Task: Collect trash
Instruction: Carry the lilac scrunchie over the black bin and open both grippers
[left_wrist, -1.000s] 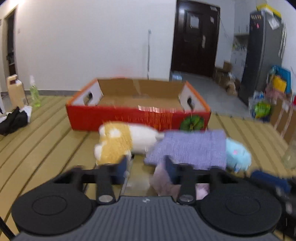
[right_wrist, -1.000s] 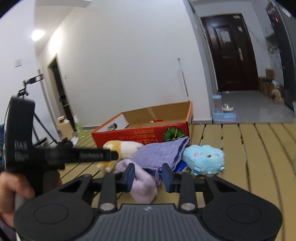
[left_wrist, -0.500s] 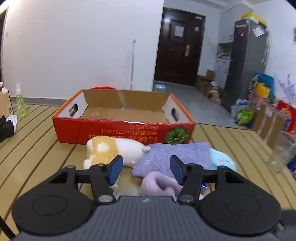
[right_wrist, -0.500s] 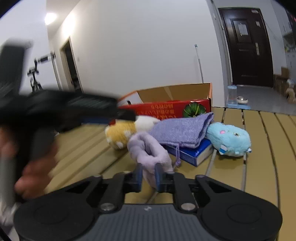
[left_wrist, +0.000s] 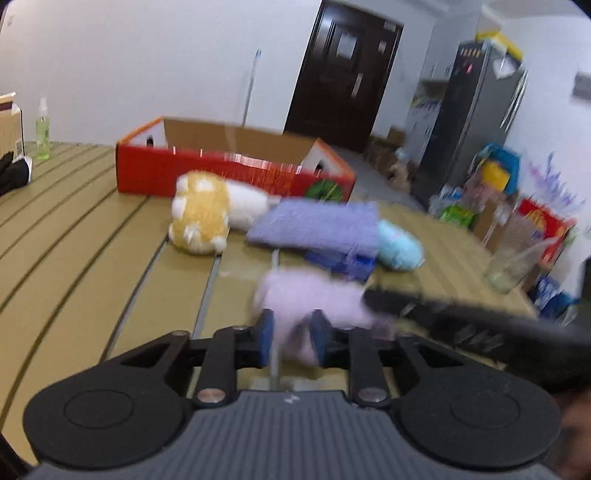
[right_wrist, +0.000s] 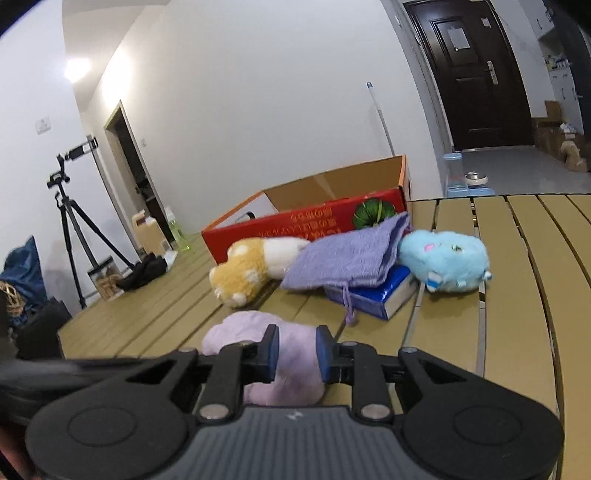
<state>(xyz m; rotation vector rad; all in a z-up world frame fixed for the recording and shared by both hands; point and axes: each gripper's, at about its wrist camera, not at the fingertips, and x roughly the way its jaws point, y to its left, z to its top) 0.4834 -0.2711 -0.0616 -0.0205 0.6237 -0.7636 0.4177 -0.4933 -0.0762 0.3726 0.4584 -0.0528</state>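
1. Both tools pinched the same lilac plush: the right tool (right_wrist: 295, 349) low in its frame's centre, the left tool (left_wrist: 291, 341) likewise, though blurred.
2. That lilac plush (right_wrist: 258, 332) lay on the worktop (right_wrist: 517, 295), short of the red box (right_wrist: 314, 218).
3. Risk: opposed pulls could tear a grip loose.

A cardboard box (right_wrist: 334, 212) is sitting at the back of the slatted table (right_wrist: 517, 332), with a corgi plush (right_wrist: 255, 269), a drawstring pouch (right_wrist: 347, 258) lying on a book (right_wrist: 384, 295), and a round plush (right_wrist: 447, 260) ranging left to right before it, and a soft cloth bundle (right_wrist: 258, 332) lying nearest.
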